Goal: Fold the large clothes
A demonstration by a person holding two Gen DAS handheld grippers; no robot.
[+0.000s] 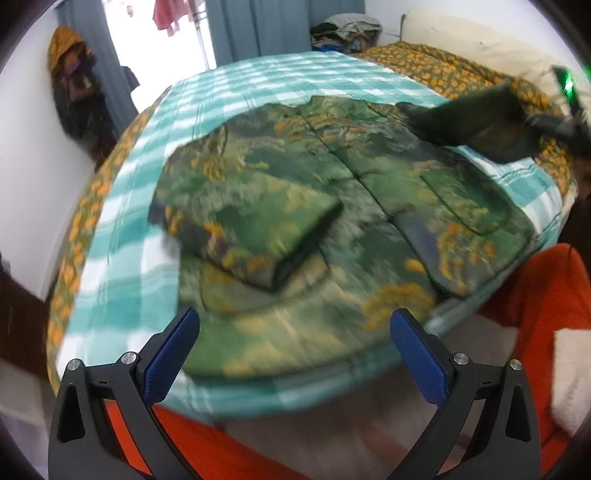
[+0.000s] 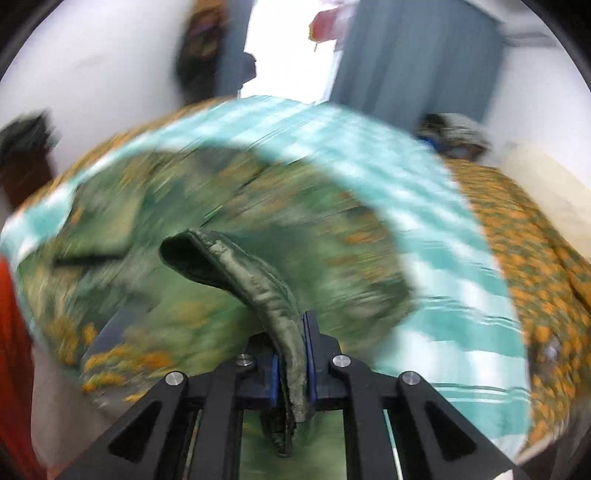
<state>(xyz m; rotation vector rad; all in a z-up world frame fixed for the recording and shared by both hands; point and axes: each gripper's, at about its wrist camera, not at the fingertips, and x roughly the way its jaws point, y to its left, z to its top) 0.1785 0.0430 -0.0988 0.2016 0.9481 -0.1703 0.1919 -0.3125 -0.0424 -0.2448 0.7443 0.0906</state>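
Note:
A large green jacket (image 1: 332,177) with orange flower print lies spread flat on the bed. One sleeve (image 1: 258,229) is folded in across its left side. My left gripper (image 1: 295,317) is open over the jacket's near hem, with nothing between its blue pads. In the right wrist view my right gripper (image 2: 295,332) is shut on the other sleeve's edge (image 2: 258,288), which arches up from the jacket body (image 2: 184,314). From the left wrist view that lifted sleeve (image 1: 472,118) hangs dark above the jacket's right side, and the right gripper (image 1: 554,122) is blurred at the frame's edge.
A teal and white checked sheet (image 1: 258,77) covers the bed, over an orange-flowered cover (image 1: 443,70) that shows at its sides. A person's orange clothing (image 1: 535,295) is at the near bed edge. A pile of clothes (image 1: 343,29) sits beyond the bed by the blue curtain.

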